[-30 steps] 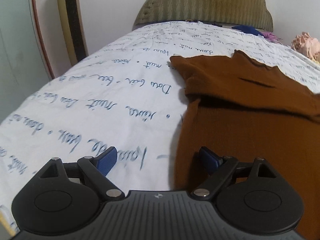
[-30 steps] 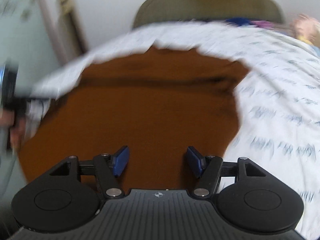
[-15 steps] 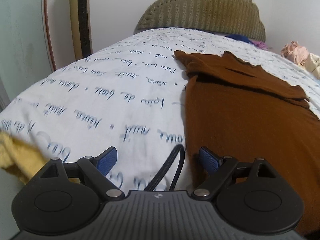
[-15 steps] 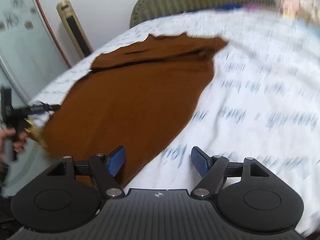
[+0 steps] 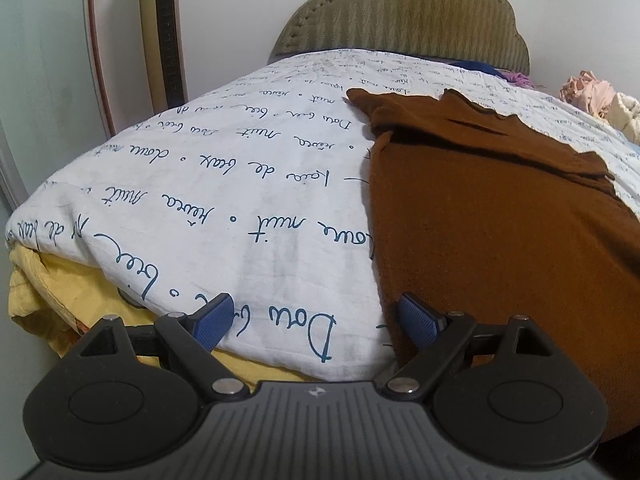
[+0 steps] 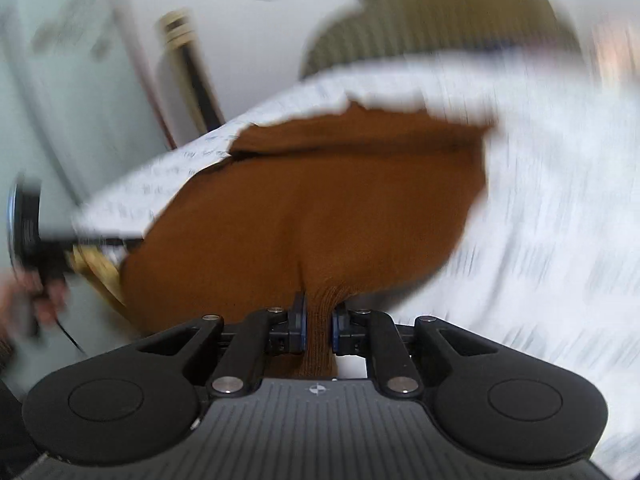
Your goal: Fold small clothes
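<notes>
Since the earlier frame, moved back to the near edge of the bed, both of them. Right hand-held gripper (image 6: 319,328) now closing, with a bunched fold of the brown garment (image 6: 320,208) pinched between the blue pads (image 6: 301,322); a second ago released and just over the cloth. Right view heavily blurred, so finer details impossible to tell.

Left hand-held gripper (image 5: 316,322) released, jaws wide apart, nothing between them except the bed surface below. Left pad over the near edge of the white sheet (image 5: 224,184), right pad just at the left border of the brown garment (image 5: 500,240).

Garment spread flat on the right half of the bed, reaching from the near edge toward the headboard (image 5: 404,12), with a folded part across its far end. White sheet printed with blue handwriting; under it, at the near left corner, a yellow cover (image 5: 52,284) showing. Farther out: some pink clothes (image 5: 588,90) at the far right corner, a tall beige fan (image 5: 162,36) standing beside the far left corner.
</notes>
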A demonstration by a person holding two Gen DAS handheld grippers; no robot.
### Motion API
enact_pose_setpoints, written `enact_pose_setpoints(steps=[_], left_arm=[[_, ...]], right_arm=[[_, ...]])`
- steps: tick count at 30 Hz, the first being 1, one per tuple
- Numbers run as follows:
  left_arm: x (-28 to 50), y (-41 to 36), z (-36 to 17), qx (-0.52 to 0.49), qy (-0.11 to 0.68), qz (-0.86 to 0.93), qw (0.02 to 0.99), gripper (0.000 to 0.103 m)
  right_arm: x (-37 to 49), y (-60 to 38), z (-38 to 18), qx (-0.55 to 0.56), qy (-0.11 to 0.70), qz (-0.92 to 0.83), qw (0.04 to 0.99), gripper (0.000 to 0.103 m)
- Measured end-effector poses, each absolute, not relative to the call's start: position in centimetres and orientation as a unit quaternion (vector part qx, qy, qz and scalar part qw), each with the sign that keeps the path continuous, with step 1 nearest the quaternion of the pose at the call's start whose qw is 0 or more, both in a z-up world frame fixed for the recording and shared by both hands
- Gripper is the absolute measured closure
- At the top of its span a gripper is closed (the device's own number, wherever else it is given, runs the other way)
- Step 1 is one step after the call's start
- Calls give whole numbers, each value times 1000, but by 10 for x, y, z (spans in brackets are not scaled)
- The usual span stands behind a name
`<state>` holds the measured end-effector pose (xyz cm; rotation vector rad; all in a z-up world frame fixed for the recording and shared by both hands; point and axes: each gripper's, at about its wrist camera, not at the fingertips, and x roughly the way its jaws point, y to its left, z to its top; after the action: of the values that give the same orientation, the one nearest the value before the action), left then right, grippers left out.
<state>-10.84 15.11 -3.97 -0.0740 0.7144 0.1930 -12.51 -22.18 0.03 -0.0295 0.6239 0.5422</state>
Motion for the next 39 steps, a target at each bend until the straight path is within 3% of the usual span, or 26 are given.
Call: enact_pose_setpoints(steps=[3,8,13,15,23,36,39], left_arm=[[-111,149,-39,-31,350,91,932,13],[-117,148,-40,-24,348,78,934,13],[-129,149,-41,-21,344,59,937,13],[-136,151,-44,-27,339,55,939,13],[-157,171,-60,-99,348,22,932,13],[-149,155,-58,-86,350,23,932,13],[-149,155,-58,-87,352,24,931,13]], right_arm=[[-151,-193,32,-119,261,252,924,88],[-140,-194,13,-116,364,226,896,89],[-121,-261,-2,114,403,245,875,88],[-109,-293,-10,207,395,249,860,78],[-93,-349,-104,499,419,299,697,77],[-74,-316,-131,547,437,365,613,63],[-72,-309,-118,515,449,359,636,69]])
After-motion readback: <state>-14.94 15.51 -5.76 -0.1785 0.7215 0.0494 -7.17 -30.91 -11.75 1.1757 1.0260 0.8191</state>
